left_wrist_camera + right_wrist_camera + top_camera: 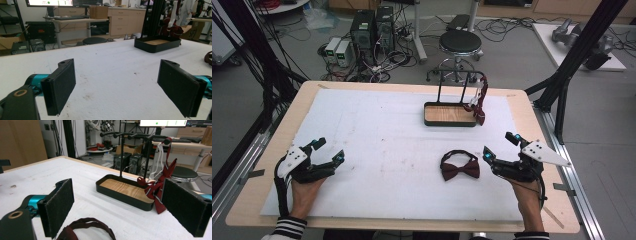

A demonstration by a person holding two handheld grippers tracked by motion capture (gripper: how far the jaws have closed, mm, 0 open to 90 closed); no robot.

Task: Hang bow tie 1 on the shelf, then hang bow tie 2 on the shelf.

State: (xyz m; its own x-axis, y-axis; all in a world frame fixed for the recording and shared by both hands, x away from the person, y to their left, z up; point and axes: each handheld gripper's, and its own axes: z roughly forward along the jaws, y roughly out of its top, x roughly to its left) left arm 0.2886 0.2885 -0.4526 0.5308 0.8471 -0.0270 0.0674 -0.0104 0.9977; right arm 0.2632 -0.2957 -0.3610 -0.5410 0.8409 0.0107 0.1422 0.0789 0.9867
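The dark red fabric bow tie (460, 169) lies just left of the wide-open right gripper (501, 148), long axis probably paralleling the counter's near edge; the open left gripper (329, 150) sits farther away.

Lighting's pretty even from overhead on my feed, with soft, faint shadows on the white tabletop (377, 130) and no harsh glare. The high view is a bit soft and low-res. Both gripper views bow at the edges, and the close jaws look grainy while the background stays reasonably sharp.
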